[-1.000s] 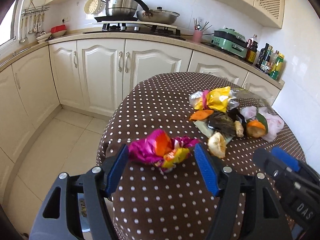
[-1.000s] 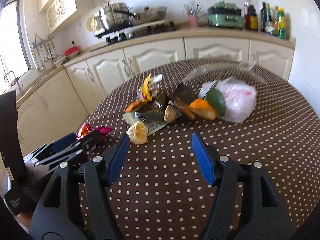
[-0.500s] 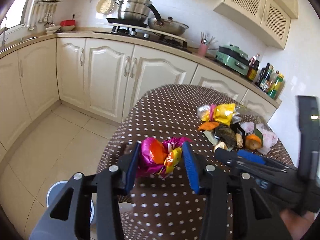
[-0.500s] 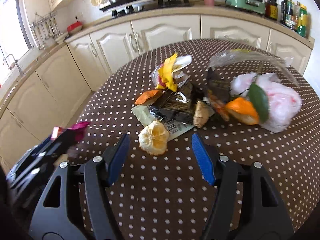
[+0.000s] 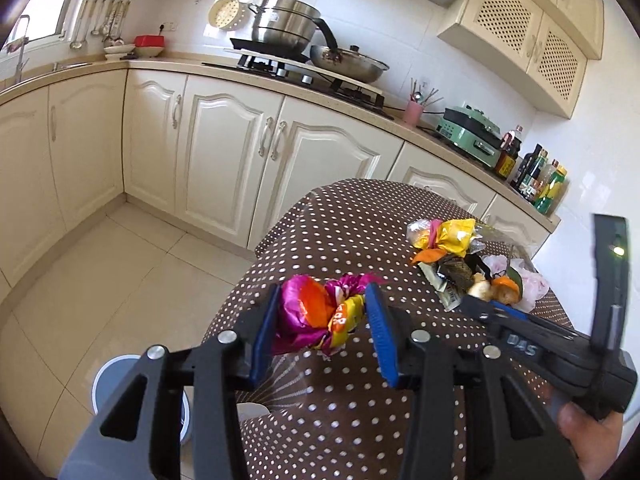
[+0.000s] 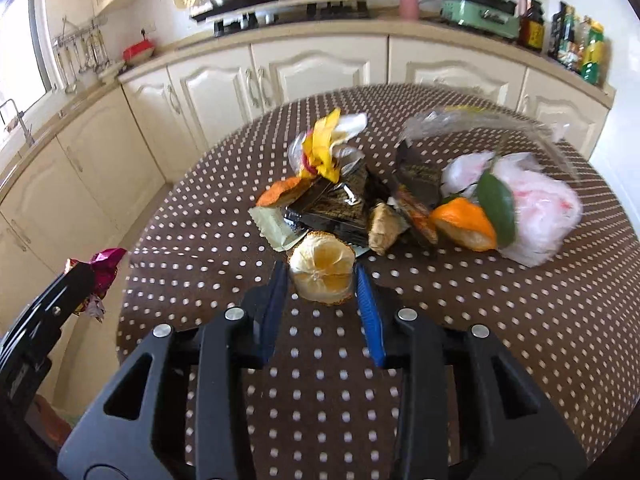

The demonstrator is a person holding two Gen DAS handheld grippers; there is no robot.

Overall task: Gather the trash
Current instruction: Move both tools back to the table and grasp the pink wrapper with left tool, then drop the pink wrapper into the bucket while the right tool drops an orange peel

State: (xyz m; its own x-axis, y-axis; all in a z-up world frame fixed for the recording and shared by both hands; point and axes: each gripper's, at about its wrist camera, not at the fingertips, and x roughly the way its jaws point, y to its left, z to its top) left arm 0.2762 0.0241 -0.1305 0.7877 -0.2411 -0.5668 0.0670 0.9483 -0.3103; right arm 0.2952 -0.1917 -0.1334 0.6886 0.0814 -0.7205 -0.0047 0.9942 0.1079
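A crumpled pink, orange and yellow wrapper is pinched in my left gripper, held in the air above the near left edge of the table. It also shows as the wrapper at the left of the right wrist view. On the cloth, a pale yellow citrus peel lies between the blue pads of my right gripper. Those jaws are closing and the pads touch both sides of the peel. Behind it lies a trash pile of wrappers, peels and a pink plastic bag.
A brown polka-dot cloth covers the round table. On the floor below its left edge stands a round grey bin. Cream cabinets and a counter with a stove, pots and bottles run behind. A hand holds the right gripper.
My left gripper closed on the pink wrapper and carried it off the cloth toward the table's left edge. My right gripper moved up to the citrus peel and its jaws narrowed around it.
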